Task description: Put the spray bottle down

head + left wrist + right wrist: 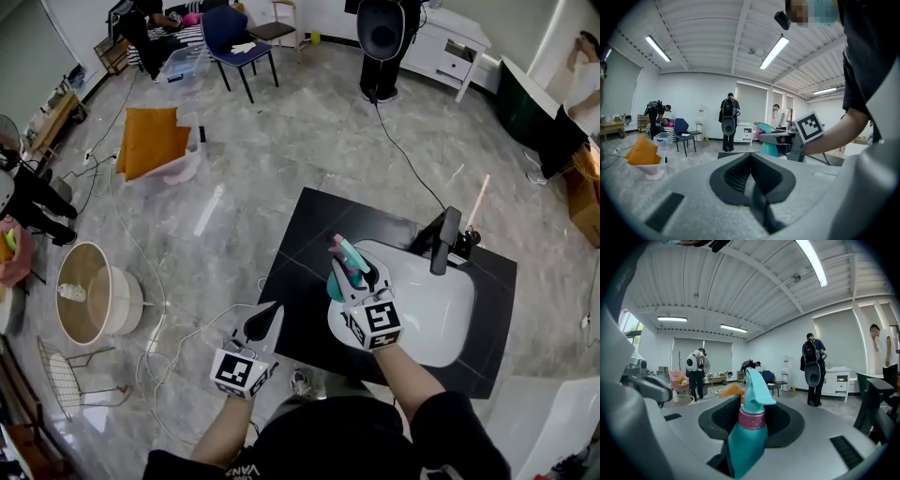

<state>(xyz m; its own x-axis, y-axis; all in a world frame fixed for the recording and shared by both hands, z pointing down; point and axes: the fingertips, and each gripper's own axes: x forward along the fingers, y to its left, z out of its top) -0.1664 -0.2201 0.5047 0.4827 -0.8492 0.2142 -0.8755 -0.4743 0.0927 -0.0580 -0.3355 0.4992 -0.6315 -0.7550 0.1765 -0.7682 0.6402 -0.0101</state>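
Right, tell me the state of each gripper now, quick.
Left gripper: closed, holding nothing.
Right gripper: closed on the spray bottle, holding it.

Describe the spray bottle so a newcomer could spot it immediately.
Find the black square counter with the white sink basin. At the basin's left edge, the right gripper holds a teal plastic spray bottle; its pink collar and teal trigger head set it apart.

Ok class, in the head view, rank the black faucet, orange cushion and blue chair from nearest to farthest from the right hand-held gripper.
1. Black faucet, just right of the right hand-held gripper.
2. Orange cushion, left, on the floor.
3. Blue chair, far back.
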